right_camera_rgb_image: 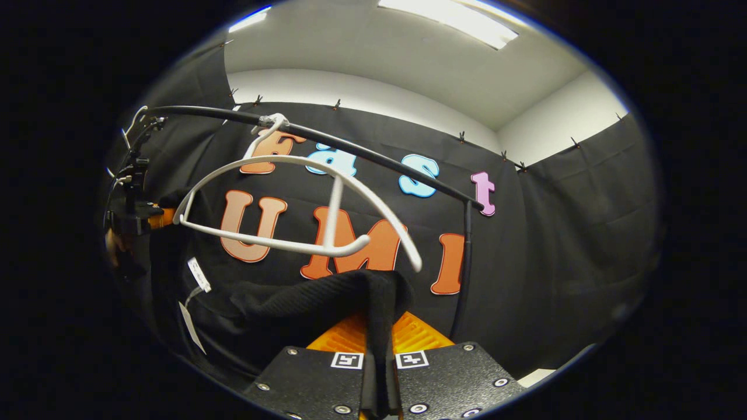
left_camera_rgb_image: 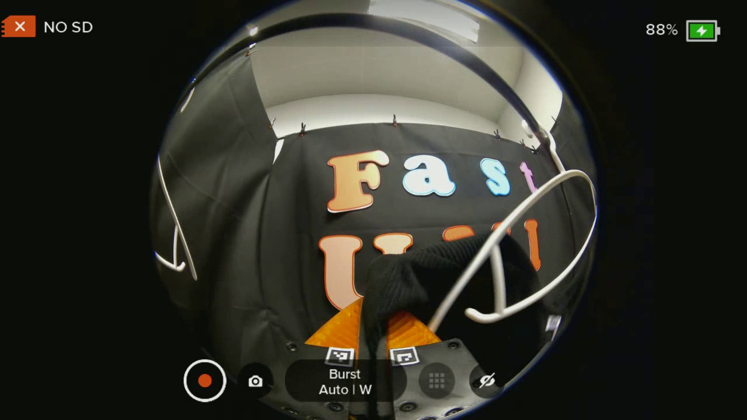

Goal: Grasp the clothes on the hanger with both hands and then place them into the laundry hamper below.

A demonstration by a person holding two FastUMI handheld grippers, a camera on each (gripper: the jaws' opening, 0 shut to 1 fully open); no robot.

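Clothes [right_camera_rgb_image: 350, 297] pinched by both tongs [left_camera_rgb_image: 373, 332], hanger [right_camera_rgb_image: 292, 204] bare.

Black rail [right_camera_rgb_image: 373, 153] (curved) under white ceiling [right_camera_rgb_image: 408, 52], lit panel [right_camera_rgb_image: 449, 20].

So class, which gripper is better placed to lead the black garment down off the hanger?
Neither clearly: the left gripper and right gripper each pinch the black garment, which hangs below the white hanger. Probably lower both together.
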